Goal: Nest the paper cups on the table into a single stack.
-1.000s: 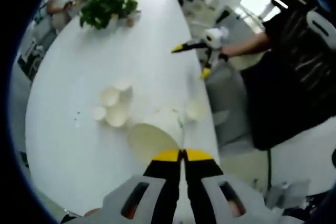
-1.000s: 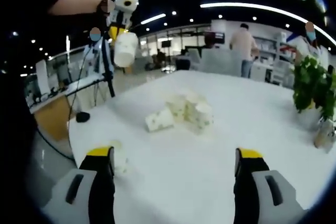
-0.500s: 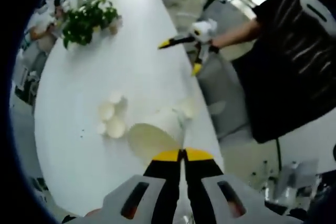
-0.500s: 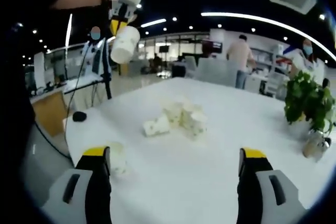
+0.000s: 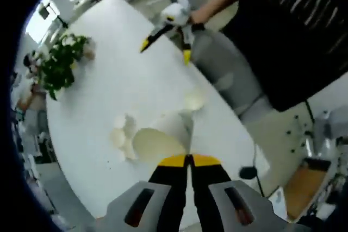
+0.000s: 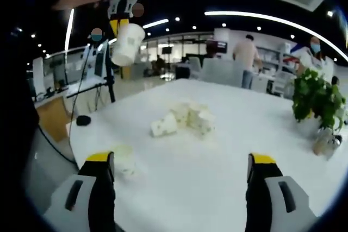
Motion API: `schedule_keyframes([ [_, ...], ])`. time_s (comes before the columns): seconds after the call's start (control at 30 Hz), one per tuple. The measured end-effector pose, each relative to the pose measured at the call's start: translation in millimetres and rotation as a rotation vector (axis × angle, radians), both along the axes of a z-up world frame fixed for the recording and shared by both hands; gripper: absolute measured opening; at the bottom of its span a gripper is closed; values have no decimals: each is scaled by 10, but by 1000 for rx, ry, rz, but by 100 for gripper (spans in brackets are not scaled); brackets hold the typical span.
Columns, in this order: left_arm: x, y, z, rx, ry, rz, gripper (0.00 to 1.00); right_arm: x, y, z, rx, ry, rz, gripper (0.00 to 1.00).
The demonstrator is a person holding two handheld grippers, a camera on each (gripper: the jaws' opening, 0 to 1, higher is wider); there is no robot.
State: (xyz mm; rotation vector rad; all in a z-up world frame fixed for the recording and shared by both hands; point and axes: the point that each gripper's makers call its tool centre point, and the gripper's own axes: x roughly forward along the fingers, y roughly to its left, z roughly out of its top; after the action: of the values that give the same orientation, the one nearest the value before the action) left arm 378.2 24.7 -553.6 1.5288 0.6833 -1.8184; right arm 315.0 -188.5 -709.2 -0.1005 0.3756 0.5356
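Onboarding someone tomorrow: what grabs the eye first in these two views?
The paper cup held up in the air by the left gripper, high at the left of the right gripper view. Next, the cluster of cups mid-table on the white table, one lying on its side. The right gripper hangs open over the near table edge, beside a lone cup.

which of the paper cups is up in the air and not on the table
The cup clamped in the left gripper, held high above the table. The single cup near the table's edge and the clustered cups all rest on the tabletop.
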Motion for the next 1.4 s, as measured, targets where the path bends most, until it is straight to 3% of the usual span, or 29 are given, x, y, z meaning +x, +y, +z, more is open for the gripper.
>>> schedule_keyframes([
  [0.13,-131,-37,-57,-11,-11,-53,0,-13,4,-19,8,3,-4,100],
  [0.23,-214,-73,-88,-15,-37,-136,0,-22,2,-34,8,6,-5,100],
  [0.57,-231,-185,-197,-52,-149,-248,0,-45,-45,-60,8,14,-20,100],
  [0.63,-248,-212,-220,-60,-180,-307,0,-54,-62,-76,10,18,-24,100],
  [0.87,-332,-325,-381,-95,-249,-396,0,-88,-76,-130,10,30,-26,99],
  [0.97,-378,-357,-462,-102,-266,-455,0,-102,-73,-144,6,36,-21,99],
  [1.13,-435,-396,-526,-116,-266,-468,0,-112,-78,-157,2,39,-18,99],
  [1.23,-417,-361,-607,-90,-313,-553,0,-118,-74,-174,2,43,-17,99],
  [1.4,-461,-329,-775,-85,-320,-614,0,-132,-63,-205,4,49,-19,99],
])
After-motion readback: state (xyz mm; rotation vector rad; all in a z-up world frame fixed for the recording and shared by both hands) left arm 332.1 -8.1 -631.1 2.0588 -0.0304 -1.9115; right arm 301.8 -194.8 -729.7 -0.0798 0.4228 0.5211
